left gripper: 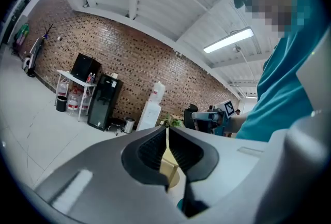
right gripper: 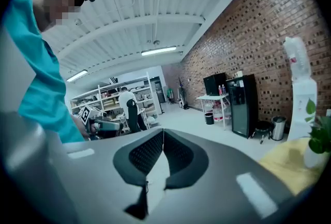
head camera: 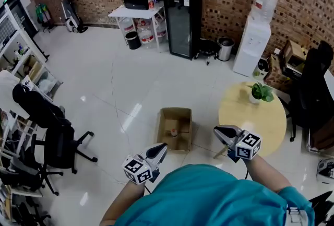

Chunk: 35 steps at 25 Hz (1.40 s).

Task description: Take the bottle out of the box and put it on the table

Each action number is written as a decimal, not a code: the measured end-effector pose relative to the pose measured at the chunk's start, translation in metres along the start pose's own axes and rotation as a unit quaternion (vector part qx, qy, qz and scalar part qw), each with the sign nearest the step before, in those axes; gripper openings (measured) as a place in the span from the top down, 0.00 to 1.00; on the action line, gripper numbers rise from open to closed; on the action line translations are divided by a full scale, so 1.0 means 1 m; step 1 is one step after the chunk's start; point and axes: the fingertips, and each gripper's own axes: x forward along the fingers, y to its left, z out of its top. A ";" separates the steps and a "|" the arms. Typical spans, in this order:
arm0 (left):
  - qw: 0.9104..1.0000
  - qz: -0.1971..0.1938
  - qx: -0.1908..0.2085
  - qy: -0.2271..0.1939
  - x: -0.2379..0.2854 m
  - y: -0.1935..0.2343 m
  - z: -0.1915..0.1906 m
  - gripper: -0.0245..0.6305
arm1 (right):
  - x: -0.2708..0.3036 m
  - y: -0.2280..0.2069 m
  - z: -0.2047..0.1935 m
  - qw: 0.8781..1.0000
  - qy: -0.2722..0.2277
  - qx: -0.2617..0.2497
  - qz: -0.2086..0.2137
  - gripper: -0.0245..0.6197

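I hold my left gripper (head camera: 159,152) and right gripper (head camera: 222,134) low in frame, jaws pressed together, empty. The bottle (head camera: 174,132) sits inside the box (head camera: 175,114) at centre.

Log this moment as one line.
phase: pre-grasp | left gripper: shut, empty | right gripper: shut, empty | bottle: in box on floor

Room bright. Light comes from long ceiling lamps (left gripper: 228,41). White floor (head camera: 104,73) shiny, w/ small glare spots. Shadows soft. All 3 pics bend at edges; both gripper views go dark in corners. Left hand-held gripper (left gripper: 166,132), up close, looks fuzzy.
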 end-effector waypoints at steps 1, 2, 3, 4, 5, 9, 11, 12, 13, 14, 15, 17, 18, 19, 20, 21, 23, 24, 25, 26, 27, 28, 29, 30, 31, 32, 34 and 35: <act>1.000 0.002 -0.003 0.005 0.001 0.011 -0.002 0.93 | 0.013 -0.005 -0.002 1.000 0.006 0.002 0.004 0.96; 1.000 0.004 -0.006 0.011 0.005 0.021 -0.006 0.93 | 0.024 -0.012 -0.004 1.000 0.014 0.001 0.009 0.96; 1.000 0.005 -0.009 0.016 0.013 0.030 -0.011 0.92 | 0.033 -0.022 -0.006 1.000 0.021 -0.003 0.015 0.95; 1.000 0.005 -0.013 0.023 0.023 0.040 -0.017 0.91 | 0.041 -0.035 -0.009 0.999 0.027 -0.007 0.021 0.95; 0.999 0.006 -0.017 0.030 0.035 0.051 -0.024 0.90 | 0.049 -0.050 -0.013 0.999 0.031 -0.012 0.027 0.95; 0.996 0.032 -0.022 0.078 0.093 0.102 -0.054 0.85 | 0.081 -0.119 -0.032 0.998 0.025 -0.022 0.057 0.95; 0.992 0.053 -0.016 0.117 0.138 0.120 -0.075 0.83 | 0.084 -0.164 -0.040 0.996 0.029 -0.029 0.078 0.95; 0.988 0.066 -0.010 0.137 0.168 0.126 -0.087 0.81 | 0.080 -0.193 -0.044 0.995 0.033 -0.032 0.092 0.95; 0.985 0.078 -0.004 0.156 0.202 0.131 -0.098 0.81 | 0.073 -0.227 -0.050 0.993 0.036 -0.030 0.108 0.95; 0.980 0.092 0.001 0.175 0.238 0.136 -0.106 0.81 | 0.068 -0.265 -0.056 0.992 0.039 -0.022 0.122 0.95; 0.975 0.105 0.004 0.194 0.275 0.145 -0.112 0.80 | 0.064 -0.305 -0.060 0.990 0.040 -0.010 0.133 0.95; 0.966 0.127 -0.001 0.223 0.336 0.174 -0.119 0.80 | 0.071 -0.378 -0.062 0.989 0.044 0.008 0.144 0.94; 0.963 0.135 -0.009 0.232 0.354 0.193 -0.121 0.79 | 0.082 -0.403 -0.061 0.988 0.048 0.012 0.146 0.94; 0.961 0.141 -0.018 0.239 0.364 0.212 -0.124 0.78 | 0.096 -0.420 -0.063 0.988 0.053 0.015 0.147 0.93; 0.958 0.145 -0.027 0.246 0.367 0.231 -0.129 0.78 | 0.112 -0.430 -0.066 0.987 0.060 0.019 0.146 0.92; 0.955 0.147 -0.035 0.254 0.367 0.249 -0.136 0.77 | 0.127 -0.438 -0.072 0.987 0.068 0.025 0.144 0.91; 0.950 0.144 -0.051 0.271 0.367 0.290 -0.147 0.76 | 0.163 -0.455 -0.084 0.986 0.091 0.043 0.135 0.90; 0.948 0.137 -0.059 0.279 0.367 0.315 -0.150 0.75 | 0.185 -0.464 -0.089 0.985 0.104 0.054 0.128 0.89; 0.947 0.128 -0.065 0.286 0.365 0.342 -0.150 0.75 | 0.211 -0.470 -0.093 0.984 0.119 0.063 0.121 0.88; 0.947 0.119 -0.070 0.291 0.360 0.370 -0.147 0.75 | 0.238 -0.475 -0.095 0.982 0.132 0.069 0.113 0.88; 0.947 0.111 -0.074 0.292 0.354 0.395 -0.144 0.75 | 0.264 -0.477 -0.096 0.981 0.144 0.074 0.103 0.87; 0.948 0.104 -0.078 0.292 0.345 0.415 -0.142 0.75 | 0.286 -0.478 -0.097 0.981 0.153 0.078 0.089 0.87; 0.947 0.099 -0.082 0.293 0.335 0.433 -0.140 0.75 | 0.306 -0.478 -0.099 0.981 0.160 0.081 0.071 0.87; 0.946 0.095 -0.086 0.296 0.324 0.449 -0.138 0.75 | 0.323 -0.478 -0.100 0.981 0.167 0.084 0.052 0.87; 0.945 0.090 -0.089 0.303 0.313 0.464 -0.137 0.75 | 0.340 -0.477 -0.103 0.980 0.174 0.086 0.033 0.87; 0.942 0.085 -0.091 0.312 0.302 0.476 -0.138 0.75 | 0.354 -0.476 -0.107 0.979 0.183 0.091 0.017 0.87; 0.936 0.071 -0.090 0.333 0.282 0.487 -0.147 0.75 | 0.371 -0.469 -0.121 0.974 0.198 0.109 -0.003 0.87; 0.933 0.065 -0.087 0.342 0.275 0.491 -0.154 0.75 | 0.377 -0.465 -0.130 0.972 0.205 0.115 -0.006 0.87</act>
